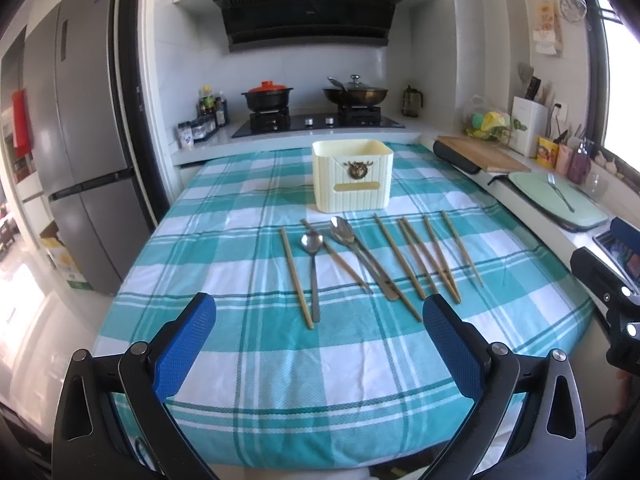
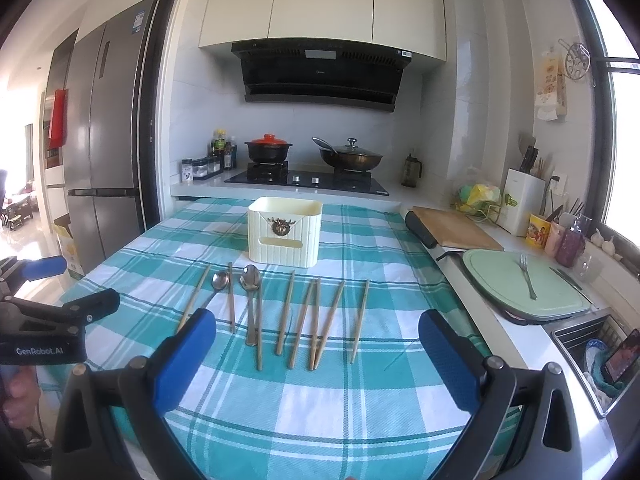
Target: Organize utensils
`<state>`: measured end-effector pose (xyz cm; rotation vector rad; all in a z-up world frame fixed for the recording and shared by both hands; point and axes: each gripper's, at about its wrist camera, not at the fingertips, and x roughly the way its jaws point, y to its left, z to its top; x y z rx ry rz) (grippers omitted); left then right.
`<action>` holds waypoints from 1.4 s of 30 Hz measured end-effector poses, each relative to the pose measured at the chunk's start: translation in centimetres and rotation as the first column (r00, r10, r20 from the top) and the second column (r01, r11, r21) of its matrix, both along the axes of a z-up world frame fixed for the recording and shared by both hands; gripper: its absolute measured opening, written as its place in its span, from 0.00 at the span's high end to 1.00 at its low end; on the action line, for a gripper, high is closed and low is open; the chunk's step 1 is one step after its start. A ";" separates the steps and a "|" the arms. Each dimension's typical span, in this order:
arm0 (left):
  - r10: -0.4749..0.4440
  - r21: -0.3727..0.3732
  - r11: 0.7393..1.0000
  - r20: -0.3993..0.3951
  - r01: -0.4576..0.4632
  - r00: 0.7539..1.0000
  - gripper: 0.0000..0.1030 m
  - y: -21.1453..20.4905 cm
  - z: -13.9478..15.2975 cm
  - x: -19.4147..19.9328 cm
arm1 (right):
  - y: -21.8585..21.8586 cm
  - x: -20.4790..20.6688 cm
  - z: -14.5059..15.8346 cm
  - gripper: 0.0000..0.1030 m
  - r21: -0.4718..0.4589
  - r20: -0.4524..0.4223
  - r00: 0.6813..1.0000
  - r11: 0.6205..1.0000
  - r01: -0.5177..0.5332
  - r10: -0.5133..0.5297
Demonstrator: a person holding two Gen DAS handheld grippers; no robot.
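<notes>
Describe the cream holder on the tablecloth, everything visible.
The holder is a cream, box-shaped container with rounded corners and vertical ribbing, plastic by the look. Its front carries a smooth envelope-like flap with a bronze deer-head ornament and a yellowish slot below. It stands upright, top open, contents not visible, on the checked tablecloth beyond the chopsticks and spoons. Nothing else touches it.

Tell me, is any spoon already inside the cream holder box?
No: both spoons, the smaller and the larger, lie on the checked tablecloth in front of the cream holder box, among the chopsticks.
</notes>
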<state>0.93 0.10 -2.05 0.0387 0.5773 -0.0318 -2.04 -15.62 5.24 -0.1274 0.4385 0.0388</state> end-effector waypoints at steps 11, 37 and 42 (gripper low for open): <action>-0.005 -0.006 1.000 -0.016 0.005 1.000 0.00 0.0 0.3 0.2 | -0.4 -0.2 0.2 0.00 -0.009 0.060 0.998 1.000 -0.013 0.013; -0.021 -0.011 1.000 -0.018 0.020 1.000 0.00 0.0 0.7 0.9 | -0.4 1.6 -1.0 0.00 0.048 -0.107 0.993 0.998 -0.050 0.055; -0.026 -0.011 1.000 -0.028 0.025 0.999 0.00 0.0 0.6 1.2 | -0.4 1.9 -1.0 0.00 0.057 -0.108 0.993 0.998 -0.039 0.045</action>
